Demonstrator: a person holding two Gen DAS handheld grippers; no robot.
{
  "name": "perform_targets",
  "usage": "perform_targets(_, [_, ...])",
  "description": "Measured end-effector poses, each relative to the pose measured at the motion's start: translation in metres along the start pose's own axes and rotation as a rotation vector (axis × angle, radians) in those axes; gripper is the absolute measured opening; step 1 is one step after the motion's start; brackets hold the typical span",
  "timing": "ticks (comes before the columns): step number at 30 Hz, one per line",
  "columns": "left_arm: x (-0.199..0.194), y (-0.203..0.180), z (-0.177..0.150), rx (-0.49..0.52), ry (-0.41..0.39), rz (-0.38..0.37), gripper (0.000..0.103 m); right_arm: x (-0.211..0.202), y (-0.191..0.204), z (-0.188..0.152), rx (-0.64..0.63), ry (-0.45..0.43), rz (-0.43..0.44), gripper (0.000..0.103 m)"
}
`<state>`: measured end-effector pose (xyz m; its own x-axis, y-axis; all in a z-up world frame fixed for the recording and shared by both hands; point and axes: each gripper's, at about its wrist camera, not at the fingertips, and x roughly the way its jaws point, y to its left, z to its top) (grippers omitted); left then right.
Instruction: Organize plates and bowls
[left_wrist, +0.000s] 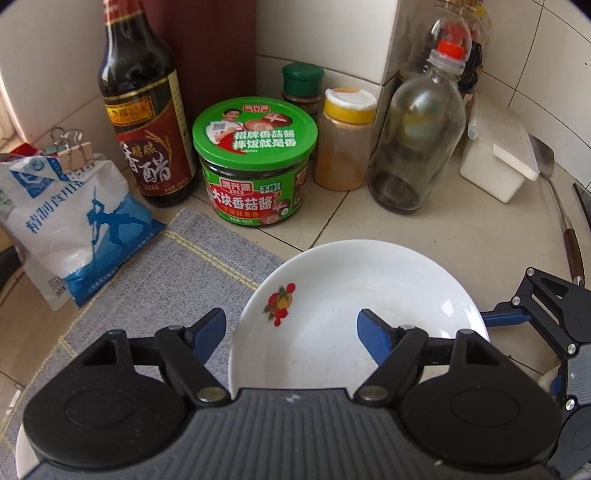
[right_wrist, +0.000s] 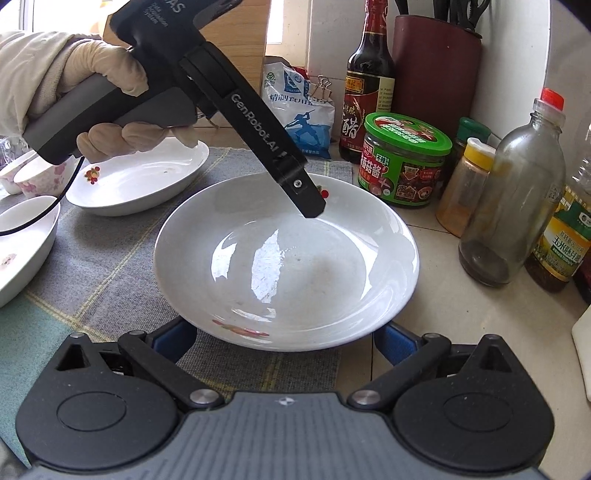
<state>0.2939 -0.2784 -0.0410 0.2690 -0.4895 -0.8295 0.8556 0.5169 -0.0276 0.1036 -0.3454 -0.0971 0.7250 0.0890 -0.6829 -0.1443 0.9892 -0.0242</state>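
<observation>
Home kitchen: tiled counter (left_wrist: 424, 229), vinegar bottle (left_wrist: 144, 110), plates (right_wrist: 288, 258).

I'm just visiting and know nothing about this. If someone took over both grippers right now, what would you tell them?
Left gripper: open, straddling the white plate's rim.
Right gripper: open at its near edge, nothing held.
The plate sits half on the grey mat; a second plate, a bowl and floral cups wait at the left.
Done: nothing stacked. Left: stack plates, gather bowls.
</observation>
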Motion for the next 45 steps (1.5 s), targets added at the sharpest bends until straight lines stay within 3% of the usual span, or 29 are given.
perform_targets(6, [-0.060,-0.010,-0.022,-0.042,-0.123,0.095,0.084,-0.015,0.002,-0.006,0.047,0.002,-0.002,0.103])
perform_targets(13, [-0.121,-0.028,-0.078,-0.132,-0.197,0.215,0.090,-0.032,0.023,-0.011,0.057,-0.003,0.029,0.103])
perform_targets(29, [-0.200,-0.023,-0.230,-0.453,-0.220,0.302,0.090,-0.063,0.127,-0.005,-0.087,0.010,0.062,0.103])
perform_targets(45, [-0.237,-0.018,-0.320,-0.501,-0.208,0.326,0.090,-0.068,0.212,-0.019,-0.158,0.048,0.101,0.103])
